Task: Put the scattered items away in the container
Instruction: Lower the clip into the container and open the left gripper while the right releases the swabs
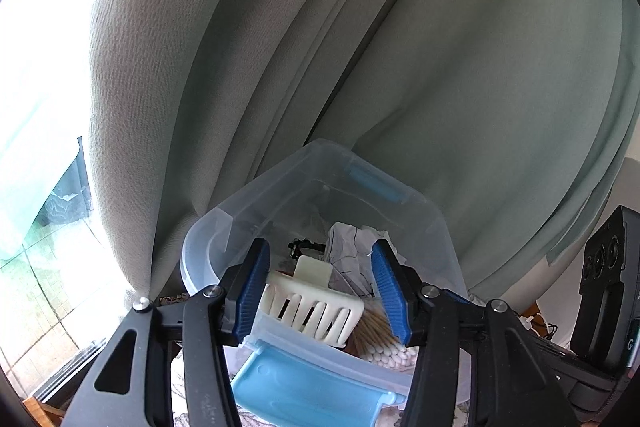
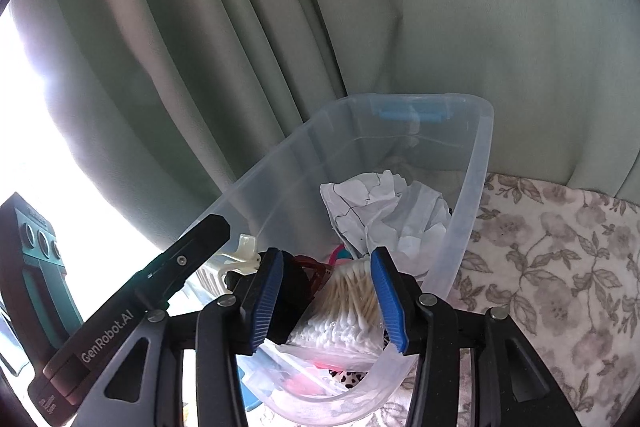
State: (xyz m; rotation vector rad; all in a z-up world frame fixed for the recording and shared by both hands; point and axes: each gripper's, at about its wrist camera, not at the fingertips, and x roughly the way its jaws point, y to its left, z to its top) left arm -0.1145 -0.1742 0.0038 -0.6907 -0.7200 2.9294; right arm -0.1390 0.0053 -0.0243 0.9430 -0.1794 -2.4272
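Container [image 2: 472, 163], clear plastic w/ blue latch [image 1: 304, 387], sits on floral cloth [image 2: 560, 267] in front of grey-green curtain [image 1: 440, 67]. Inside, L to R: white slotted clip [image 1: 312, 311], bundle of cotton swabs [image 2: 352, 303], crumpled paper [image 2: 384, 211]. Left gripper [image 1: 320, 295] hovers over near rim, jaws apart, clip seen between them but pads not pressing it. Right gripper [image 2: 328, 299] over near rim too, jaws apart, swabs below, ungripped.

Both wrist cameras peer closely down into the clear container [image 1: 256, 187] [image 2: 472, 163] — from opposite sides.
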